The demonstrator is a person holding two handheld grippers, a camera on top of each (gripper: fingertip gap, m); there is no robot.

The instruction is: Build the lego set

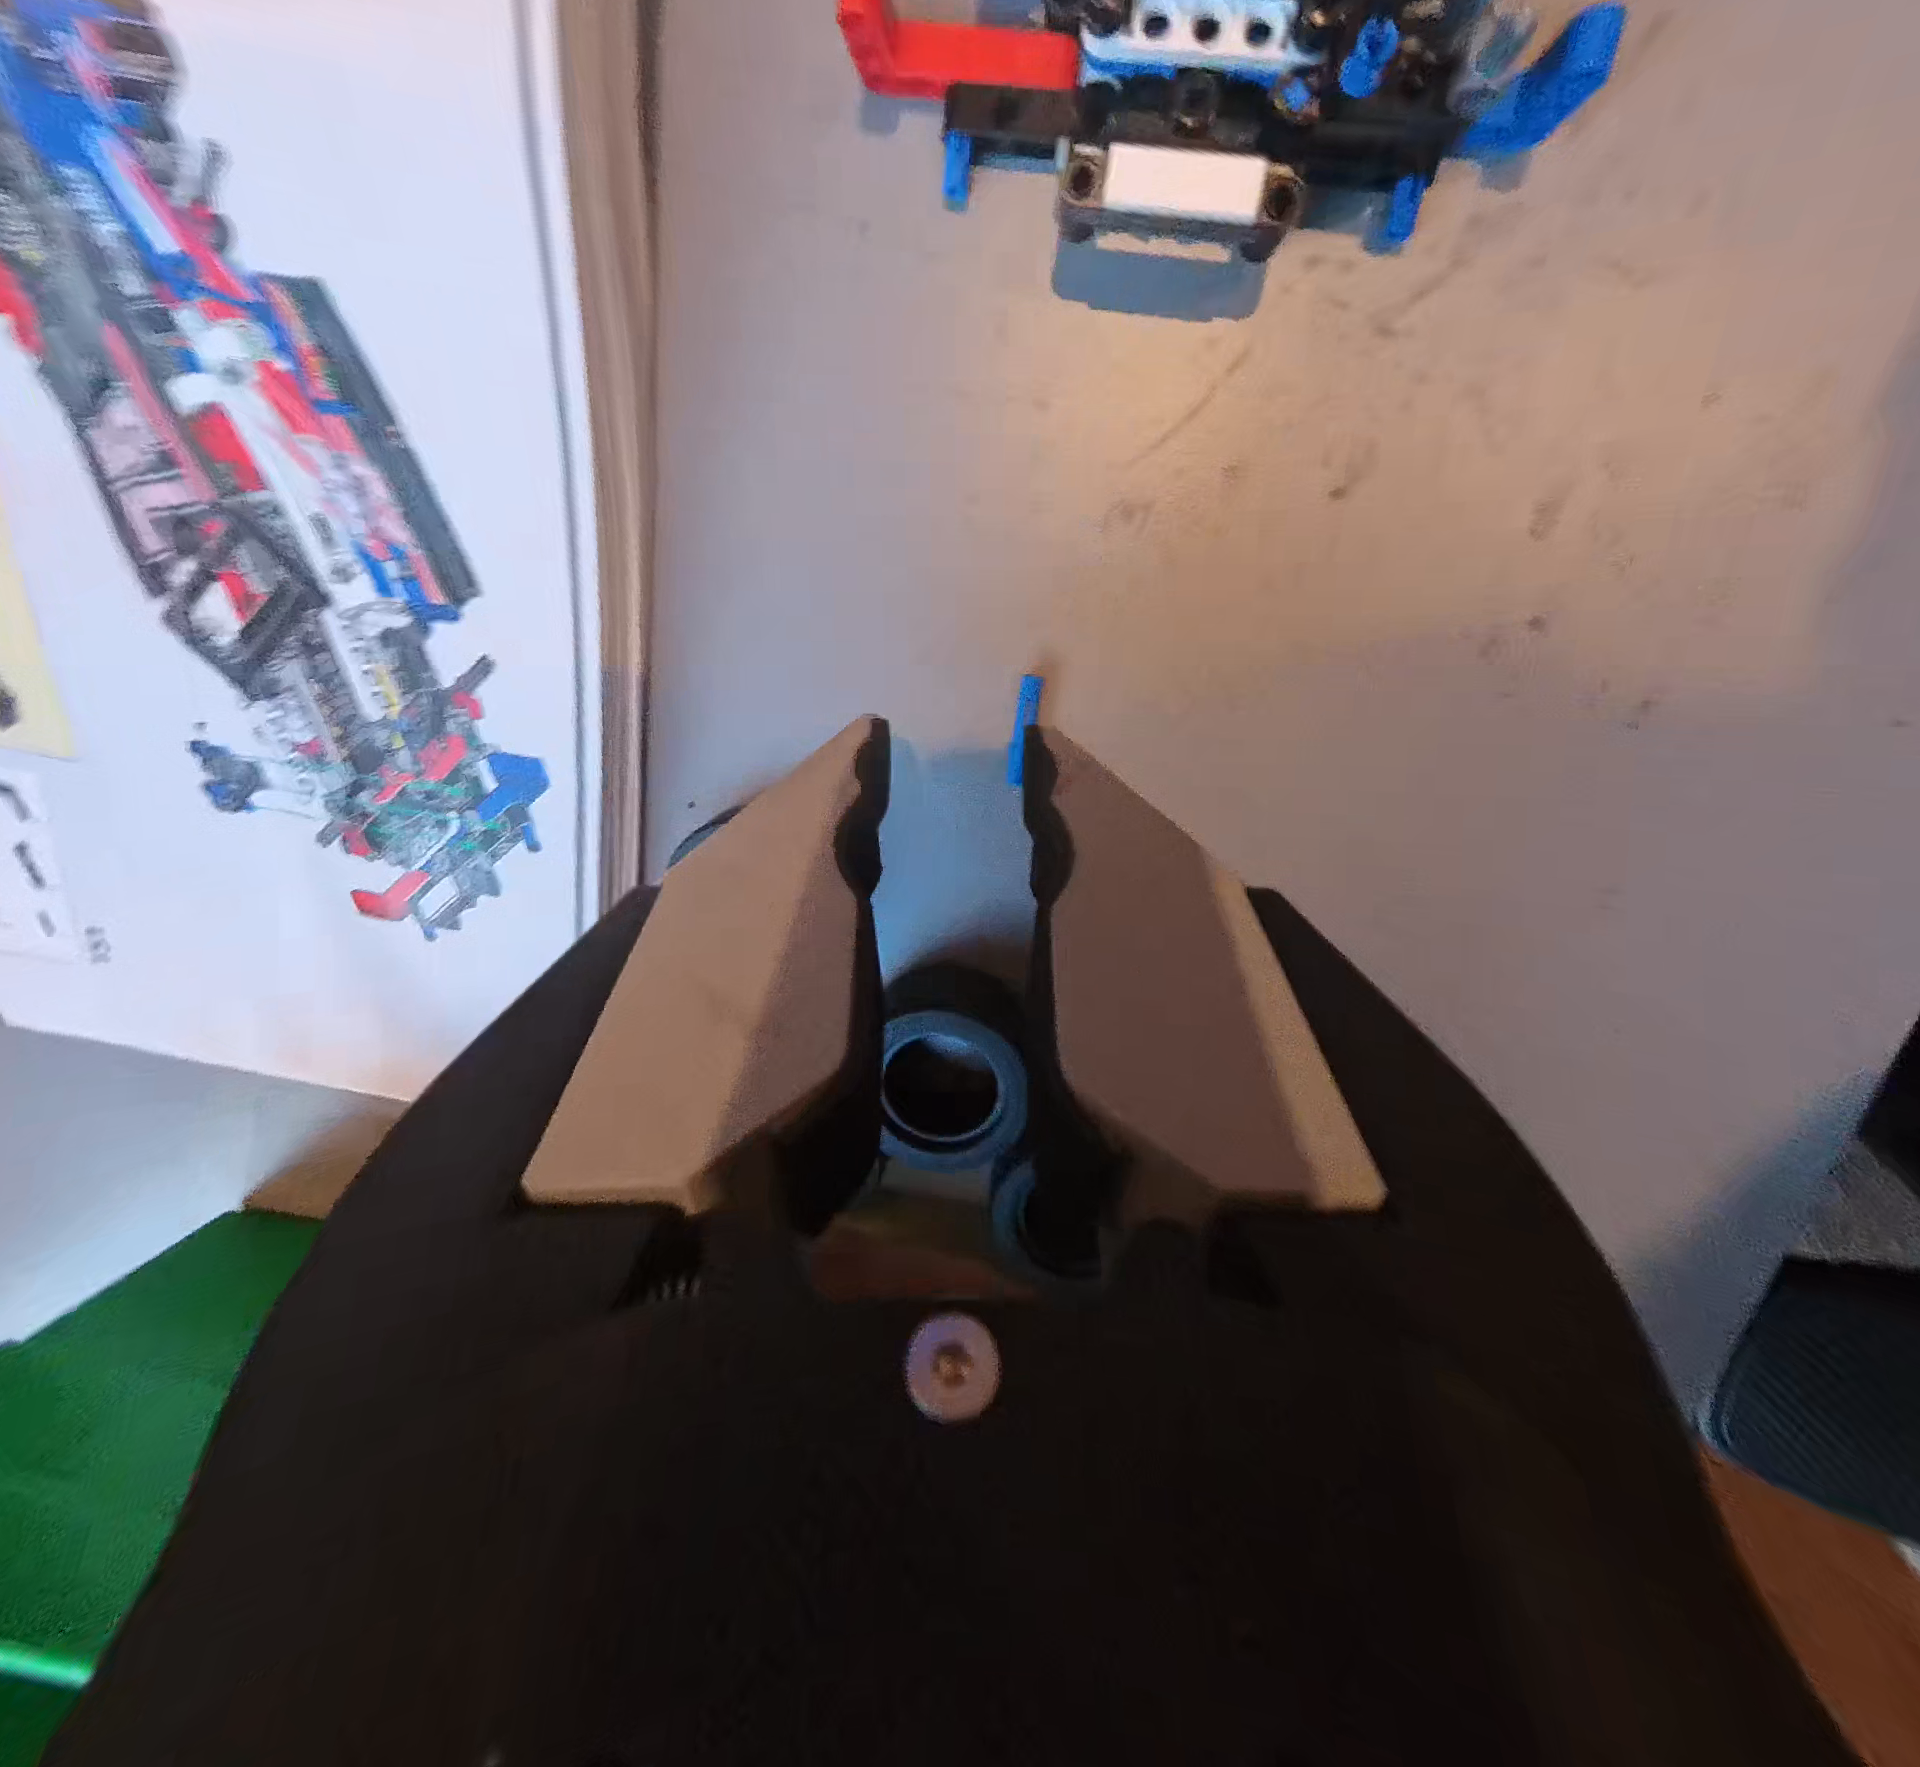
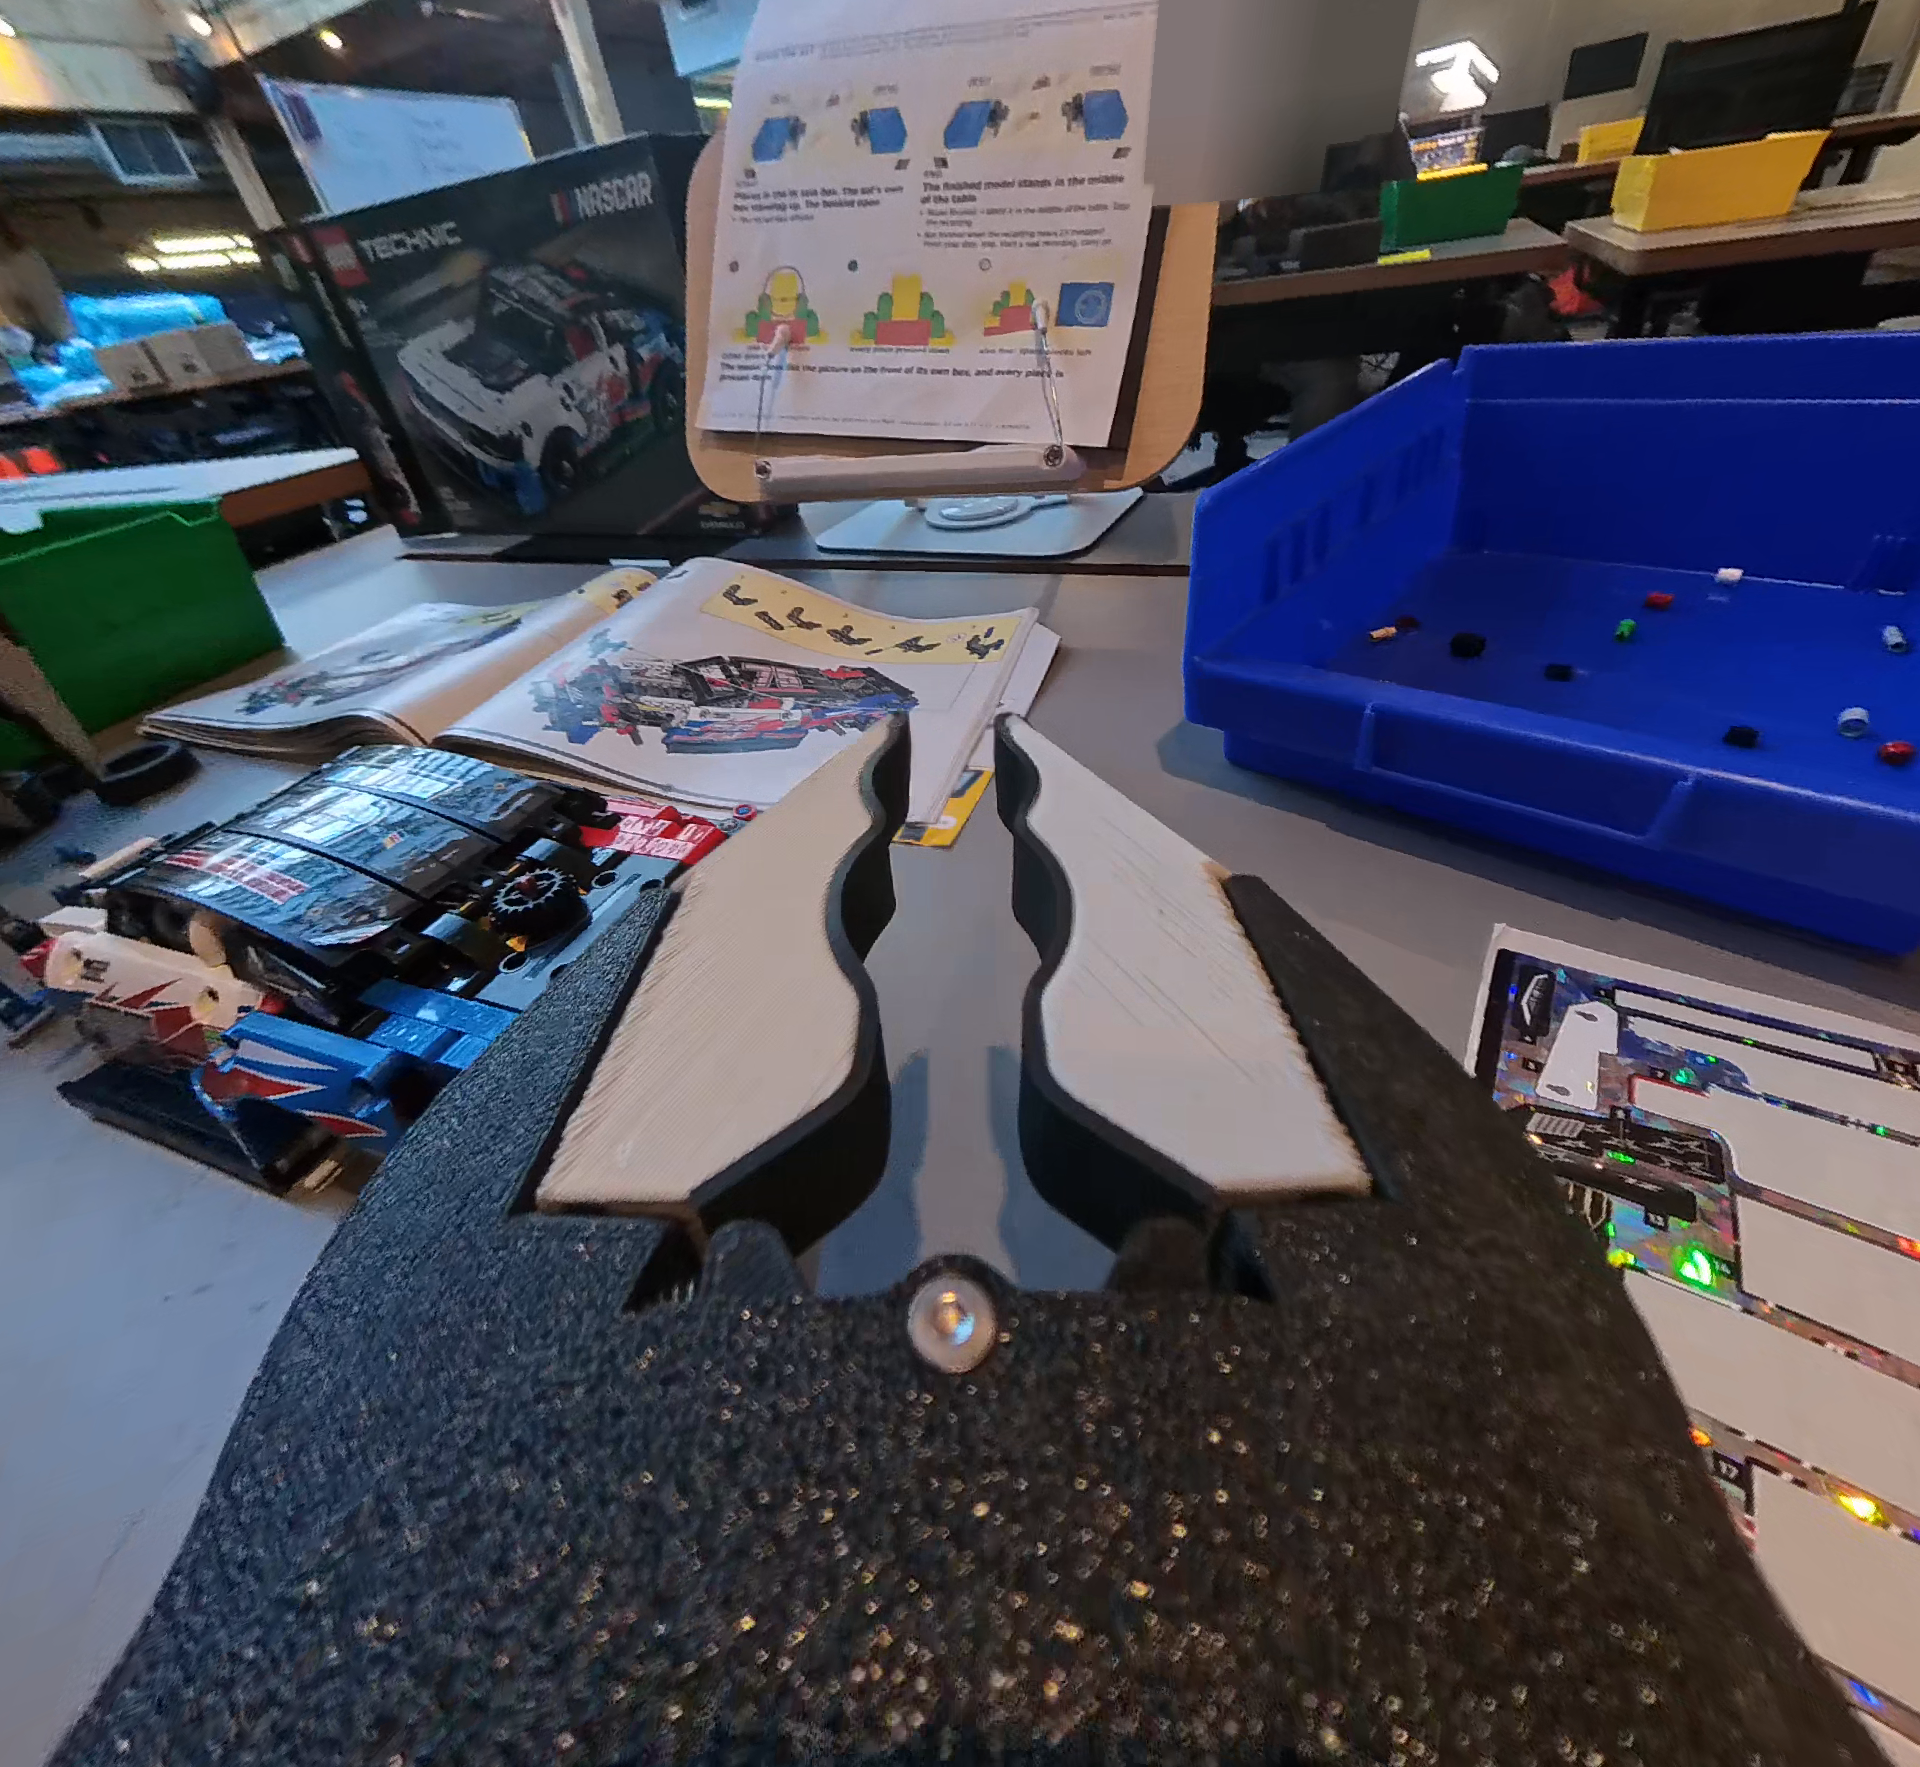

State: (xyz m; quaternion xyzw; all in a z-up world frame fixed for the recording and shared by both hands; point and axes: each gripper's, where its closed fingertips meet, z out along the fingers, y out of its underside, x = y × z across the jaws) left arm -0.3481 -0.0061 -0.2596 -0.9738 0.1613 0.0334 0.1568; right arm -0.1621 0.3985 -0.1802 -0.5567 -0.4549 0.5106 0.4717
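Note:
In the left wrist view I look down on the table. The partly built lego car (image 1: 1226, 55), black with red, blue and white parts, sits at the top. My left gripper (image 1: 956, 741) is open and holds nothing. A thin blue piece (image 1: 1027, 725) shows right at its right fingertip; I cannot tell if they touch. Grey wheel rims (image 1: 951, 1083) lie below the fingers. In the right wrist view my right gripper (image 2: 951, 741) is open and empty above the table. The car (image 2: 343, 938) lies to its left.
The open instruction booklet (image 1: 260, 470) lies left of the car and also shows in the right wrist view (image 2: 623, 678). A blue bin (image 2: 1351, 678) with several small pieces stands at right, a sticker sheet (image 2: 1714, 1146) near it. Behind are the set's box (image 2: 499, 346), a paper stand (image 2: 935, 263) and a green bin (image 2: 125, 605). The car (image 2: 343, 938) is closer to my right gripper, around 15 centimeters from its tips; the left tips are 30 centimeters off.

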